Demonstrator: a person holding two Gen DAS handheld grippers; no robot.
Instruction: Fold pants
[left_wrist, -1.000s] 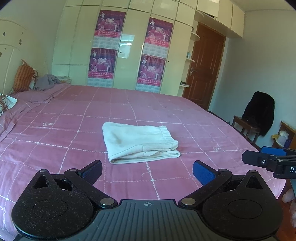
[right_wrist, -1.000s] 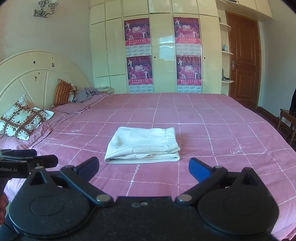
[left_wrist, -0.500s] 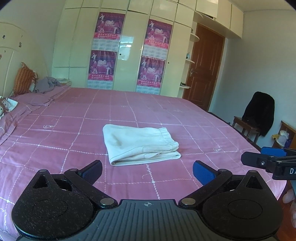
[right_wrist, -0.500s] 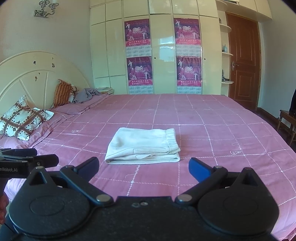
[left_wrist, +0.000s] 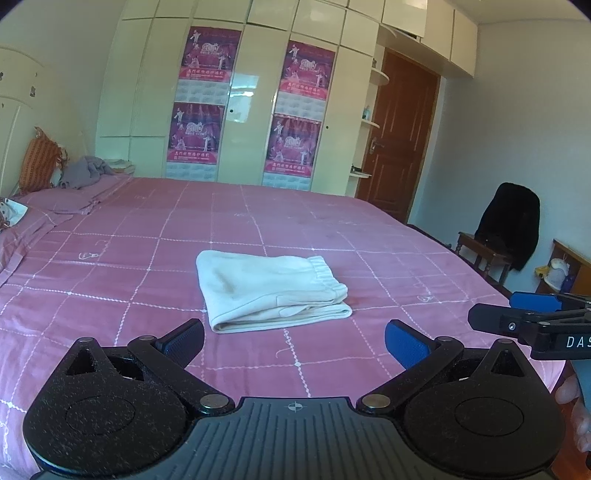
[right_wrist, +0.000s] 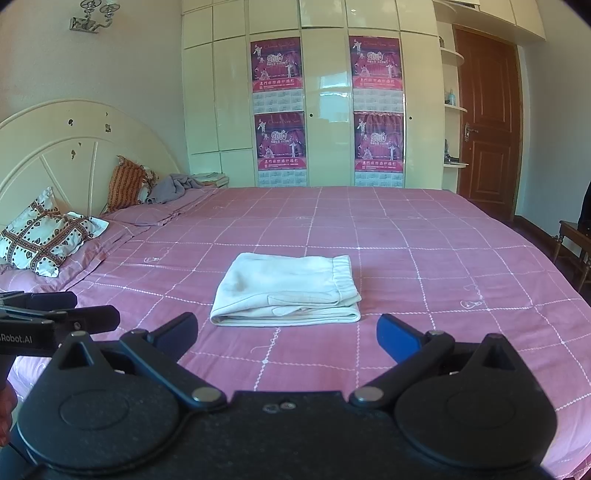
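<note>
Cream pants (left_wrist: 269, 290) lie folded into a compact rectangle on the pink checked bed (left_wrist: 110, 266), waistband to the right. They also show in the right wrist view (right_wrist: 288, 290). My left gripper (left_wrist: 293, 341) is open and empty, held back from the pants near the bed's front edge. My right gripper (right_wrist: 286, 334) is open and empty, also short of the pants. The right gripper shows at the right edge of the left wrist view (left_wrist: 532, 321); the left gripper shows at the left edge of the right wrist view (right_wrist: 55, 317).
Patterned pillows (right_wrist: 44, 236) and a grey garment (right_wrist: 173, 186) lie by the headboard at left. A wardrobe with posters (right_wrist: 328, 107) stands behind the bed. A chair with a black jacket (left_wrist: 509, 225) and a brown door (left_wrist: 399, 140) are at right.
Both grippers stay open and almost still. The left wrist view has tilted up slightly, so the pants sit a little lower in it.
</note>
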